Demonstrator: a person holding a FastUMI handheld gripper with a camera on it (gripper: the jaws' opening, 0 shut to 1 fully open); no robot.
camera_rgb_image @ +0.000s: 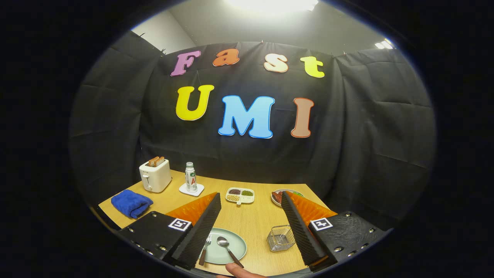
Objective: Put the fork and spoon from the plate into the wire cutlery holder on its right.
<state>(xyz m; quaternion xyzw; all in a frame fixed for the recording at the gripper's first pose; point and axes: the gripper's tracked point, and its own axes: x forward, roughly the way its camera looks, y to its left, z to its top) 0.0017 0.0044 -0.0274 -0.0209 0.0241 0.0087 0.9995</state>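
My tool [251, 200] hangs released above the plate [225, 251]; fork [205, 249] and spoon [228, 249] lie on it, wire cutlery holder [280, 238] just right.

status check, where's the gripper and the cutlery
Gripper open, holding nothing, above table. Fork and spoon on plate; wire holder empty beside it. A fingertip near the spoon handle.

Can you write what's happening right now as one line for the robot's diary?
tongs: open, above table, holding nothing | fork and spoon: on plate | wire holder: right of plate, empty | step: nothing picked up yet
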